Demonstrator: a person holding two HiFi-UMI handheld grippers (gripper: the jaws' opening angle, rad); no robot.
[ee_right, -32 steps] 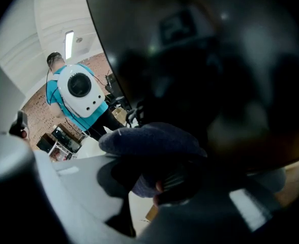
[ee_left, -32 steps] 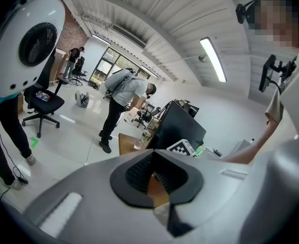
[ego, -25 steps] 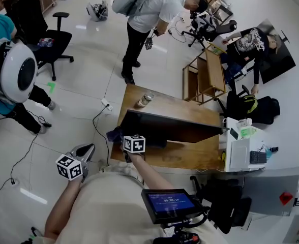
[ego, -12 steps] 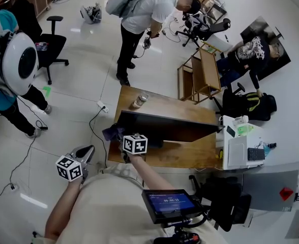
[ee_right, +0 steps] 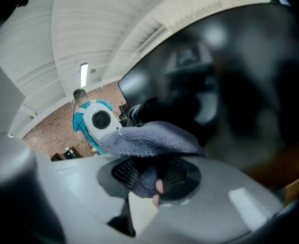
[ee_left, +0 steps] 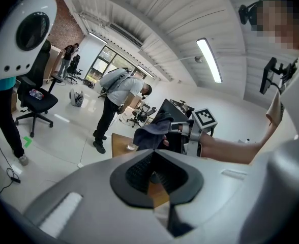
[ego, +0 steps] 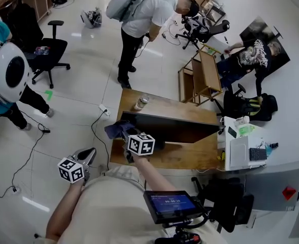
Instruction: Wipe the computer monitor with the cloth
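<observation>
A black computer monitor point(ego: 175, 127) stands on a wooden desk point(ego: 190, 154). My right gripper point(ego: 127, 137) is shut on a dark blue-grey cloth point(ego: 119, 128) and holds it against the monitor's left end. In the right gripper view the cloth point(ee_right: 149, 139) bunches over the gripper point(ee_right: 154, 179), with the dark screen point(ee_right: 231, 75) right behind it. My left gripper point(ego: 85, 156) hangs below and left of the desk, away from the monitor, jaws together with nothing in them. The left gripper view looks over that gripper point(ee_left: 157, 179) at the cloth point(ee_left: 152, 133).
A glass jar point(ego: 140, 103) stands at the desk's far left corner. A white cabinet point(ego: 241, 154) adjoins the desk's right end. A power strip point(ego: 105, 111) and cable lie on the floor at left. People stand nearby; a wooden rack point(ego: 205, 75) is behind.
The right gripper and cloth have shifted slightly up and right along the monitor's left end. The person in teal at left has moved further left. The left gripper has barely moved.
</observation>
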